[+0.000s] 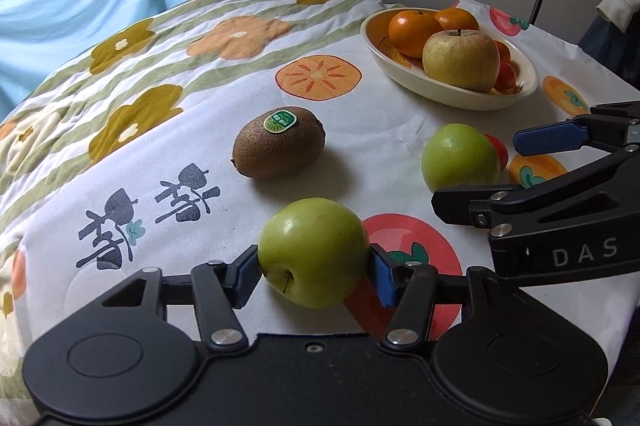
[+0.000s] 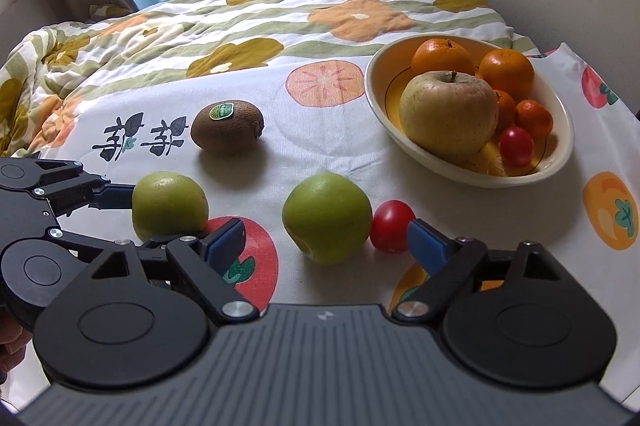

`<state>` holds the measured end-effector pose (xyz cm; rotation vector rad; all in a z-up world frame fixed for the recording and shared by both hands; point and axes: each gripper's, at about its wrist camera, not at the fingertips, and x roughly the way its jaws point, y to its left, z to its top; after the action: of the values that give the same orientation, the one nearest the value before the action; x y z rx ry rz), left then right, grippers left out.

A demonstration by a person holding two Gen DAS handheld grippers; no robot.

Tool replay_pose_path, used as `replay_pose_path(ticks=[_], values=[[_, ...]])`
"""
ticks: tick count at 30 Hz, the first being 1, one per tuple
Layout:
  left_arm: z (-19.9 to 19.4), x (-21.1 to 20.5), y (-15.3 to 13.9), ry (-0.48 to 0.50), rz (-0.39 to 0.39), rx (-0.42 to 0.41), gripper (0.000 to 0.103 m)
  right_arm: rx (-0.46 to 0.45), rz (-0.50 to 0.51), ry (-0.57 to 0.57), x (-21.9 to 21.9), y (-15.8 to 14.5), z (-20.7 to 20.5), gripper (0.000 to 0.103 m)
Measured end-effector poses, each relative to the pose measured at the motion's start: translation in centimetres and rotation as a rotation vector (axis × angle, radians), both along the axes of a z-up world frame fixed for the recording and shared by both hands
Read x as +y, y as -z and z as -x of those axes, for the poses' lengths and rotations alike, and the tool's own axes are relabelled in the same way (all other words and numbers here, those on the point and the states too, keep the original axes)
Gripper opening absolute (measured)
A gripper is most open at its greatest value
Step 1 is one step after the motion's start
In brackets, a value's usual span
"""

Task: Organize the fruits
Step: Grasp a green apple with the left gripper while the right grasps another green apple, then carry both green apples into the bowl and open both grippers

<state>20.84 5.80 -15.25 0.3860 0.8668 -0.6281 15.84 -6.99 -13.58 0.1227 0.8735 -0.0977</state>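
left gripper [image 1: 314, 268] clamps the near green apple [image 1: 313, 251]; right gripper [image 2: 325, 241], spread wide, frames the second apple [image 2: 326, 217]. bowl [image 1: 528, 82] at 1 o'clock. risk: smooth apple slipping, nudged tomato [image 2: 391, 225] rolling.

There were two green apples [image 2: 326, 216], one yellow apple [image 2: 448, 116], one kiwi [image 2: 227, 125], four oranges [image 2: 442, 56], two red tomatoes [image 2: 392, 225], one bowl [image 2: 556, 162].

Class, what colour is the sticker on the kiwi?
Green with a white edge, on the kiwi; clearest in the left wrist view.
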Motion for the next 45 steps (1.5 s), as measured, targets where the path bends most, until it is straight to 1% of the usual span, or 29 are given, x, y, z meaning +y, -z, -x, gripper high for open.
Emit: replay_pose_path(ticks=[6, 10, 13, 15, 22, 23, 25, 26, 29, 38, 45], values=[[0.3, 0.1, 0.0, -0.004, -0.003, -0.01, 0.06, 0.008, 0.004, -0.001, 0.1, 0.4, -0.4, 0.096], [0.6, 0.7, -0.1, -0.026, -0.01, -0.01, 0.06, -0.008, 0.041, -0.016, 0.4, 0.4, -0.8, 0.095], [0.7, 1.3, -0.2, -0.056, -0.005, 0.002, 0.06, -0.019, 0.06, -0.027, 0.5, 0.3, -1.0, 0.09], [0.8, 1.5, -0.2, -0.074, -0.004, 0.003, 0.06, -0.016, 0.058, -0.035, 0.6, 0.3, -1.2, 0.084], [1.4, 2.2, -0.5, -0.12, 0.009, 0.007, 0.06, -0.017, 0.098, -0.071, 1.3, 0.8, -1.6, 0.081], [1.4, 2.3, -0.6, -0.124, 0.01, 0.006, 0.06, -0.018, 0.11, -0.074, 1.4, 0.8, -1.6, 0.079], [1.7, 2.5, -0.8, -0.137, 0.012, -0.003, 0.06, -0.019, 0.151, -0.085, 1.7, 0.9, -1.7, 0.07], [1.8, 2.6, -1.0, -0.142, 0.014, -0.004, 0.06, -0.022, 0.16, -0.095, 1.7, 0.9, -1.8, 0.068], [2.1, 2.8, -1.6, -0.166, 0.022, -0.014, 0.06, -0.028, 0.123, -0.093, 1.1, 0.6, -1.5, 0.068], [4.0, 2.7, -4.3, -0.247, 0.049, -0.031, 0.06, -0.094, 0.069, -0.146, 0.6, -2.4, 0.2, 0.067], [5.6, 0.5, -7.2, -0.294, 0.066, -0.056, 0.06, -0.131, 0.034, -0.18, -2.3, -5.6, 1.3, 0.067]])
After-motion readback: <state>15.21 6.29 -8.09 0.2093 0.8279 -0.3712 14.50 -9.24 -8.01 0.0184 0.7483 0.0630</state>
